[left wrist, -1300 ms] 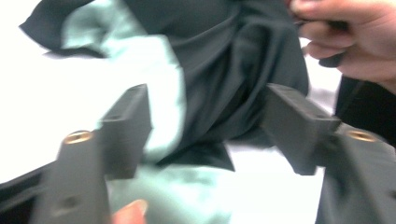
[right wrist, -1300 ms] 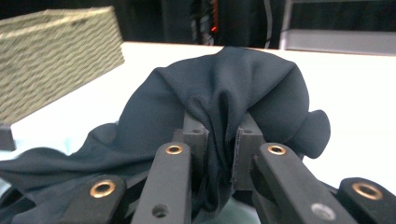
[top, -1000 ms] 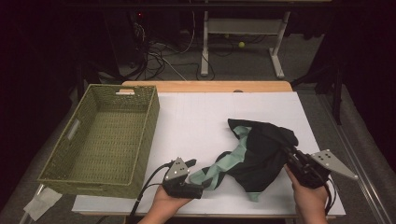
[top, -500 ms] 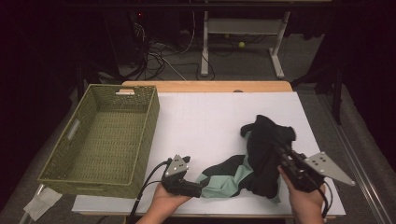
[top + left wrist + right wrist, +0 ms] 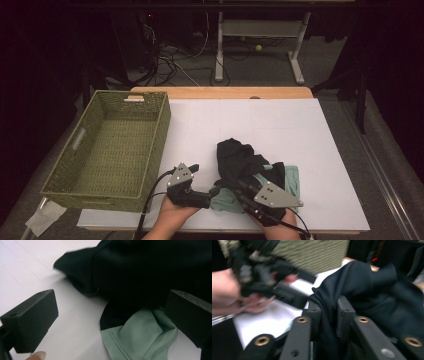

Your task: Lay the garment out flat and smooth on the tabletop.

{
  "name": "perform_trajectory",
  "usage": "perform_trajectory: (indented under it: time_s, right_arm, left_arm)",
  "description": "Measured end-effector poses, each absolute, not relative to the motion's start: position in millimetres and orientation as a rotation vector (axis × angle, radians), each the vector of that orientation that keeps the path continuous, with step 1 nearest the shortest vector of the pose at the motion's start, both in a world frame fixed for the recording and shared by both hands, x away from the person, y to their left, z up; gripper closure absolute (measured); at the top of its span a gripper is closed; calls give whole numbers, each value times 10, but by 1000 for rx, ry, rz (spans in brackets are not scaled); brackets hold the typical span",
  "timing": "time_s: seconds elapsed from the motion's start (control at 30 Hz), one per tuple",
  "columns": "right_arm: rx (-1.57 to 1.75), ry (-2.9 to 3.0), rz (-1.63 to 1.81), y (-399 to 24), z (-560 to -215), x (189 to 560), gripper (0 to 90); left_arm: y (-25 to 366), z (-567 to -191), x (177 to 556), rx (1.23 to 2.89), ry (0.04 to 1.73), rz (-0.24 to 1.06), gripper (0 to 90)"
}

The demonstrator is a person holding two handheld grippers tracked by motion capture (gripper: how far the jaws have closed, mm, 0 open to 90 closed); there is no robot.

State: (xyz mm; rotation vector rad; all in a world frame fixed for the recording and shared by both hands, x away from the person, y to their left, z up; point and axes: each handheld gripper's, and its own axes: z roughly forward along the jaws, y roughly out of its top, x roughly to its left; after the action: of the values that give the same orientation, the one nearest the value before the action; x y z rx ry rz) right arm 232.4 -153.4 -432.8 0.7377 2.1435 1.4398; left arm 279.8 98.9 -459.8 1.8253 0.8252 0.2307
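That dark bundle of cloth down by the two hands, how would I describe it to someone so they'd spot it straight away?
Start at the white table, with a green woven basket on its left side. Near the front edge, right of the basket, lies a crumpled black garment with a mint-green part poking out beneath it. It is the only soft, dark heap there, and the right gripper has a fold of it between its jaws.
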Motion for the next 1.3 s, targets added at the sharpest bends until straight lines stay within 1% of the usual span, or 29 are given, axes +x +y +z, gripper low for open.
perform_trajectory:
  time_s: [0.07,0.1,0.17,0.27,0.37,0.47,0.57,0.6,0.63,0.73,0.77,0.8,0.83,0.87,0.9,0.97,1.03,1.1,1.13,1.2,1.23,1.27,1.3]
  right_arm:
    - [752,2190,1511,-1489,-4356,2316,635]
    - [749,2193,1546,-1482,-4332,2301,597]
    - [731,2159,1576,-1507,-4245,2267,552]
    - [744,2080,1594,-1649,-4120,2261,536]
    - [803,2017,1562,-1841,-4080,2325,533]
    - [862,1963,1492,-2043,-4097,2422,531]
    - [933,1932,1454,-2252,-4131,2514,508]
    - [933,1932,1454,-2252,-4131,2514,508]
    - [983,1925,1429,-2364,-4164,2574,493]
    - [1051,1930,1388,-2456,-4236,2649,482]
    - [1070,1936,1369,-2468,-4261,2670,481]
    - [1087,1943,1355,-2477,-4286,2691,479]
    - [1097,1952,1348,-2484,-4306,2707,479]
    - [1097,1952,1348,-2484,-4306,2707,479]
    - [1111,1967,1326,-2480,-4337,2725,481]
    - [1113,1988,1305,-2463,-4362,2731,489]
    - [1107,2003,1300,-2445,-4380,2732,497]
    - [1100,2014,1284,-2427,-4390,2730,507]
    - [1094,2018,1279,-2424,-4393,2732,510]
    - [1098,2023,1280,-2420,-4397,2731,520]
    - [1099,2027,1280,-2418,-4399,2728,531]
    - [1096,2030,1282,-2414,-4401,2725,541]
    - [1099,2040,1284,-2406,-4404,2719,547]
  left_arm:
    - [985,-4600,2797,1832,824,236,0]
    - [984,-4604,2800,1837,828,235,0]
    - [989,-4609,2806,1843,833,239,0]
    - [996,-4604,2807,1838,836,236,0]
    - [997,-4571,2781,1823,825,231,0]
    - [983,-4510,2730,1810,797,240,0]
    - [937,-4425,2657,1762,773,231,0]
    - [937,-4425,2657,1762,773,231,0]
    - [870,-4382,2602,1783,729,231,0]
    - [791,-4392,2568,1827,700,222,2]
    - [719,-4442,2561,1909,697,235,48]
    - [702,-4478,2560,1937,694,233,123]
    - [700,-4511,2567,1945,687,197,174]
    - [700,-4511,2567,1945,687,197,255]
    - [711,-4557,2569,1959,672,150,367]
    - [722,-4569,2578,1987,668,151,545]
    - [750,-4574,2597,1996,679,148,677]
    - [776,-4580,2610,2003,690,162,750]
    - [786,-4584,2614,2003,694,165,767]
    - [796,-4585,2616,2004,696,169,773]
    - [812,-4583,2608,2007,696,218,784]
    - [812,-4583,2608,2007,696,218,784]
    - [850,-4575,2615,1986,712,254,785]
